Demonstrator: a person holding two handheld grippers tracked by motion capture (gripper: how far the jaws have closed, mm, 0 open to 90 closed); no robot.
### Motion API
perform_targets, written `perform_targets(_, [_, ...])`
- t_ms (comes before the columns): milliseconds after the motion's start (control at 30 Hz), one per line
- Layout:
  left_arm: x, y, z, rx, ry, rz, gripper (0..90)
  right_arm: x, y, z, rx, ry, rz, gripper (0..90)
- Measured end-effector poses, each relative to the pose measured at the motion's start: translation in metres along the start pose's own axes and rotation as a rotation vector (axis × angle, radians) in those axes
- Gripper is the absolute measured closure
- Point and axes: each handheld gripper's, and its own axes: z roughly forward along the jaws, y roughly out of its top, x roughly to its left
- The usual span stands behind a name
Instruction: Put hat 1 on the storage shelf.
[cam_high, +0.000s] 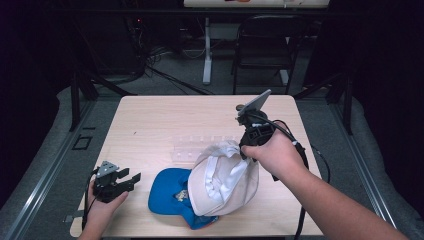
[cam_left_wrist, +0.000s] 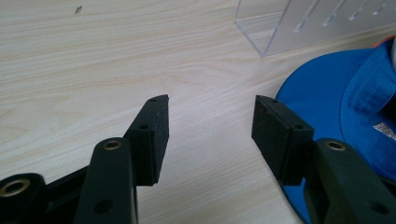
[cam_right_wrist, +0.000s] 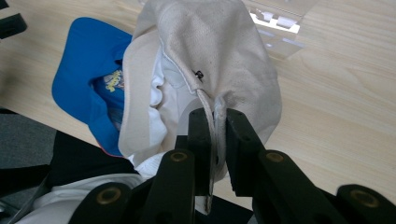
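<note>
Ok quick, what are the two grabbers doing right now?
Left gripper: open, holding nothing, next to the blue cap.
Right gripper: shut on the white cap.

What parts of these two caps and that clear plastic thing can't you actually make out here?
- Blue cap: high view, its crown lies under the white cap; the badge is too small to read.
- Clear rack: left gripper view, cut off by the top edge; high view, partly behind the white cap.
- White cap's strap end: right gripper view, hidden between the right gripper jaws.

A clear acrylic rack (cam_high: 200, 148) on the table (cam_high: 150, 120), a black chair (cam_high: 265, 45) behind.
</note>
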Motion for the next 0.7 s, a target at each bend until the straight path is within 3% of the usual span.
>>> perform_targets(200, [-0.001,0.0,0.0,0.001,-0.002,0.006,46.6,0.004,0.002,-0.004,-0.005,0.069,0.013,81.7])
perform_targets(300, [-0.001,0.0,0.0,0.003,-0.001,0.004,46.6,0.0,0.002,-0.004,-0.002,0.152,0.047,81.8])
perform_targets(433, [0.0,0.0,0.0,0.002,0.0,0.0,46.6,-0.012,0.0,-0.003,-0.017,0.311,0.148,81.7])
perform_targets(467, [0.0,0.0,0.0,0.002,0.0,0.0,46.6,-0.012,0.0,-0.003,-0.017,0.311,0.148,81.7])
perform_targets(500, [0.0,0.0,0.0,0.003,0.001,0.0,46.6,-0.02,-0.002,0.0,-0.013,0.42,0.211,81.7])
perform_targets(533, [0.0,0.0,0.0,0.003,0.001,0.0,46.6,-0.02,-0.002,0.0,-0.013,0.42,0.211,81.7])
perform_targets(567, [0.0,0.0,0.001,0.001,0.003,0.0,46.6,-0.025,-0.003,0.003,-0.006,0.485,0.237,81.6])
perform_targets(700, [0.0,0.0,0.001,-0.005,0.007,0.001,46.6,-0.038,-0.008,0.013,0.003,0.644,0.308,81.6])
